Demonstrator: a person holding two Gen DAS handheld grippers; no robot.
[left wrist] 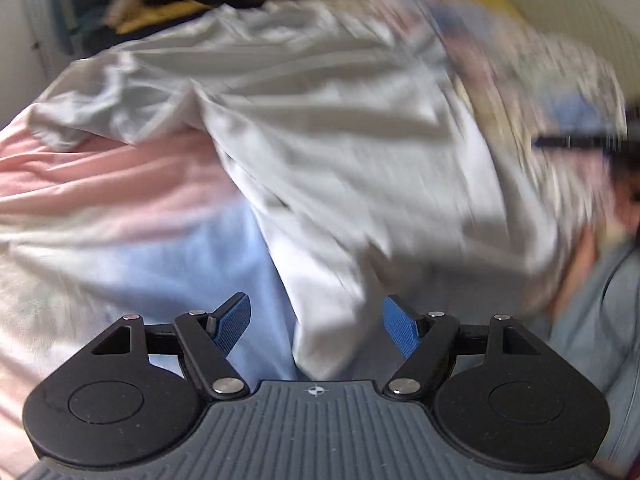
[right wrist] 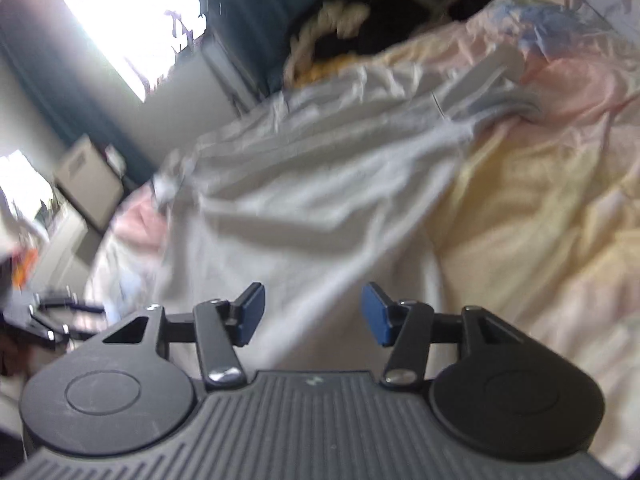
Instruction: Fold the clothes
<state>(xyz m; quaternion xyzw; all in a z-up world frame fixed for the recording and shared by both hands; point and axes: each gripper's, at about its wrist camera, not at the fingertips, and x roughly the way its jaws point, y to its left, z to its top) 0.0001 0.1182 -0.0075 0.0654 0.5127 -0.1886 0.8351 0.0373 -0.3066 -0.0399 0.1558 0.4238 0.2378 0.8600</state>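
One white shirt [left wrist: 320, 152] is lying crumpled across the pastel bedspread [left wrist: 100, 184], sleeve trailing far left. It's looking thin, limp and light, so grab at a hem corner or shoulder seam. Two grippers, left [left wrist: 317, 326] and right [right wrist: 313, 315], are hovering over its near edge, both spread wide, gripping nothing. Clothes pile [right wrist: 360, 28] is sitting far back.

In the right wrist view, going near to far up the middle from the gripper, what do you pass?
Right gripper, open with nothing between its fingers → white garment spread crumpled on the bed → dark and yellow clothes pile at the far edge → dark curtain behind.
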